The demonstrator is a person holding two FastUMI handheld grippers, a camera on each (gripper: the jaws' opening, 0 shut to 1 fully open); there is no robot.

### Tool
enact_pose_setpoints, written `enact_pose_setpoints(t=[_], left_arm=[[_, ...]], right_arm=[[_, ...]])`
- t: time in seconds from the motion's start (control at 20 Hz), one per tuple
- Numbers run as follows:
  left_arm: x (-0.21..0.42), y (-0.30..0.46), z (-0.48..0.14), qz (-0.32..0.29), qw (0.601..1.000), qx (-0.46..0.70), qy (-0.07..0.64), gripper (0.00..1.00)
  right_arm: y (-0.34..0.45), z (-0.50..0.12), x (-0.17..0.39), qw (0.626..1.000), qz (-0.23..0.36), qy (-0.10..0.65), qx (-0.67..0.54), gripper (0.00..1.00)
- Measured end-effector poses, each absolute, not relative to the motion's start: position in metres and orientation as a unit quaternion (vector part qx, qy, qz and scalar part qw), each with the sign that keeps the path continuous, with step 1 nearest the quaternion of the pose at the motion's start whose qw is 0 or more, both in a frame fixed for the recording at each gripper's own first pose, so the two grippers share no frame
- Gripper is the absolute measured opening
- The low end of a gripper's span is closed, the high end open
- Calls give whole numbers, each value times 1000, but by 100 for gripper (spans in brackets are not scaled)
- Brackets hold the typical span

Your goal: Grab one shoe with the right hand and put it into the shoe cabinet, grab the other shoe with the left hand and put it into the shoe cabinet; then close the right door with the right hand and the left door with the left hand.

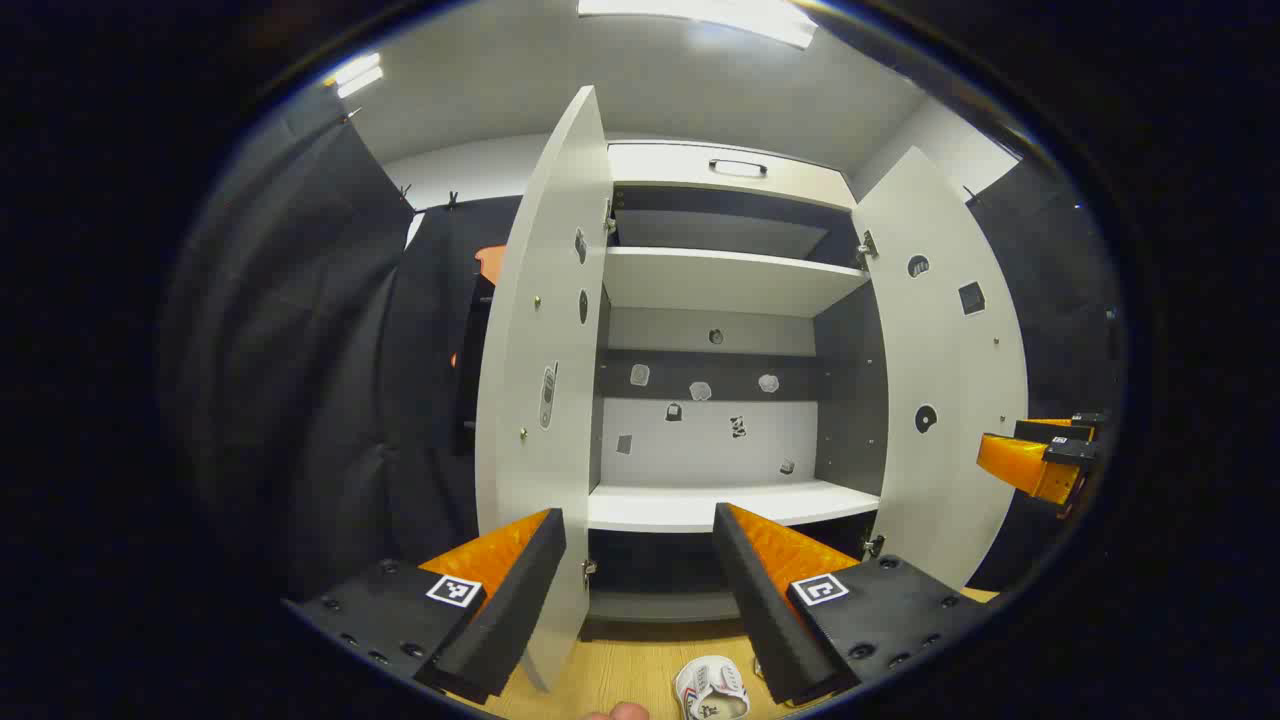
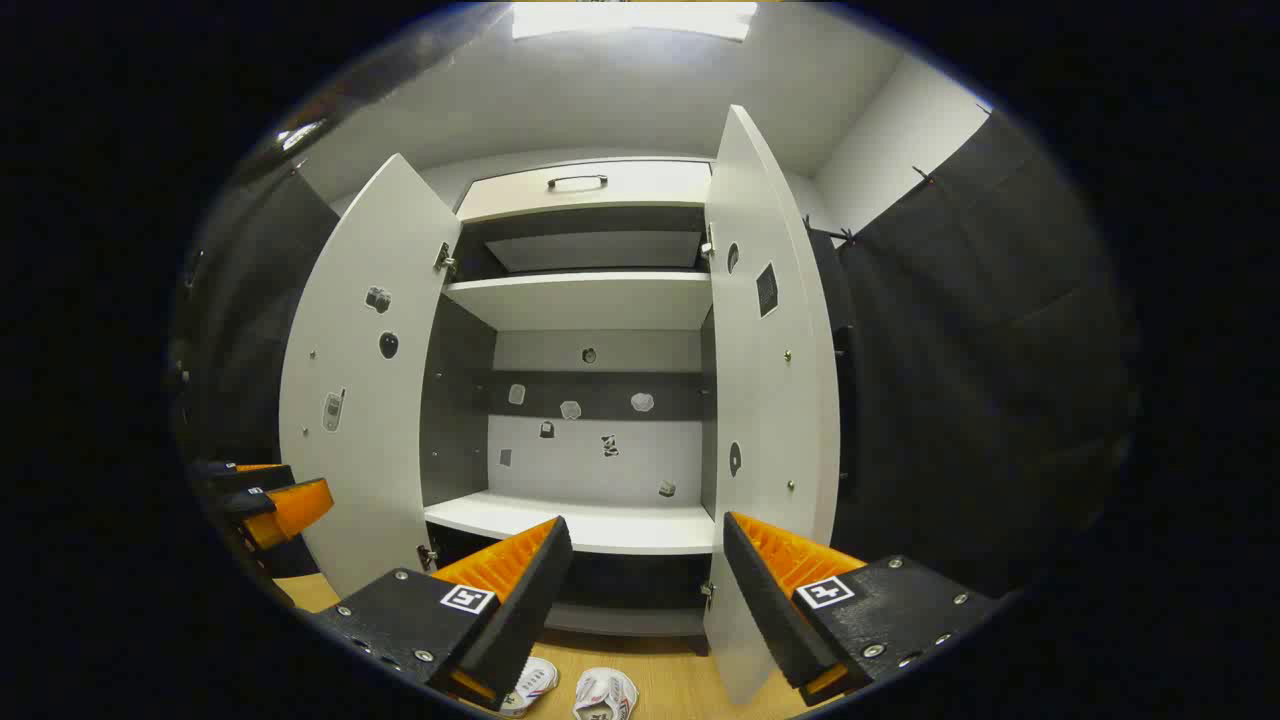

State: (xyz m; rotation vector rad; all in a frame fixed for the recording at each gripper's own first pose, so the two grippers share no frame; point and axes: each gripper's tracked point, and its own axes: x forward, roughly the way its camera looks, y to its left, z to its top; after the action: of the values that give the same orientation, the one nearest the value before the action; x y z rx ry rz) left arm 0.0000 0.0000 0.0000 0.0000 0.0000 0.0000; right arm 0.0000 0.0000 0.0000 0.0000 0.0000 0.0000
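Observation:
The white shoe cabinet (image 1: 735, 505) (image 2: 580, 525) stands ahead with both doors swung wide: left door (image 1: 545, 330) (image 2: 365, 400), right door (image 1: 945, 370) (image 2: 770, 400). Its shelves hold no shoes. A pair of white shoes lies on the wooden floor in front: one shoe (image 1: 712, 690) in the left gripper view, both shoes (image 2: 530, 685) (image 2: 605, 695) in the right gripper view. My left gripper (image 1: 640, 610) hangs open above the floor, also seen as the left gripper (image 2: 265, 500) at the left edge. My right gripper (image 2: 640, 610) is open above the shoes, and appears as the right gripper (image 1: 1045, 455) at the right edge.
Black cloth walls close in on both sides of the cabinet. A drawer with a dark handle (image 1: 738, 167) sits on top of the cabinet. Small stickers dot the doors and back panel. A fingertip (image 1: 625, 712) shows at the bottom of the left gripper view.

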Motion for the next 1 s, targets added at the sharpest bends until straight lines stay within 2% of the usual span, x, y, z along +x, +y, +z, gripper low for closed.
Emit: enact_pose_setpoints(t=[0.05,0.8,0.85,1.0], left_arm=[[0,-1,0,-1,1000,2,-1,96],[-5,3,5,4,1000,2,-7,97],[-5,3,5,4,1000,3,-9,99],[-6,4,7,6,1000,4,-11,96]], right_arm=[[-1,0,0,1000,-1,0,-2,94],[6,9,2,1000,2,-13,-3,94],[8,9,4,1000,4,-13,-4,94],[16,3,13,1000,16,-13,-10,93]])
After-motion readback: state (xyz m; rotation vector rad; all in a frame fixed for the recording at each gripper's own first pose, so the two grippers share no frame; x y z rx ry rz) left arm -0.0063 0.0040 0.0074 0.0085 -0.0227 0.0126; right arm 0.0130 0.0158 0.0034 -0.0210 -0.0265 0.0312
